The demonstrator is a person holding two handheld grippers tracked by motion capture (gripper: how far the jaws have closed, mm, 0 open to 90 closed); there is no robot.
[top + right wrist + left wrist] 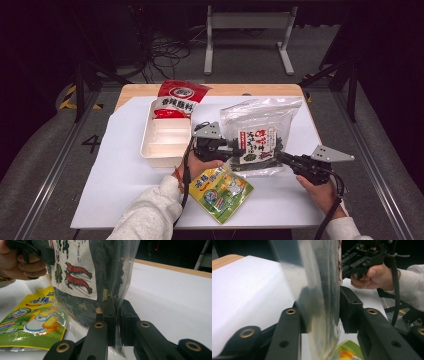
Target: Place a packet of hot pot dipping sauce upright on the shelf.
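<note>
- Right claw clenched on the lower right corner of the seaweed bag; in the right gripper view the clear film is pinched flat between its jaws, so this end is anchored and the bag hangs up off the table.
- Left claw at the bag's opposite edge; film sits between its jaws in the left gripper view, pads look just about on it, grasp probably not firm yet.
- Two-sided hold likely to keep the floppy bag taut for carrying.
- Yellow-green pouch lies flat just below both claws.
- White tray with red packet beyond the left claw, likely the destination.
</note>
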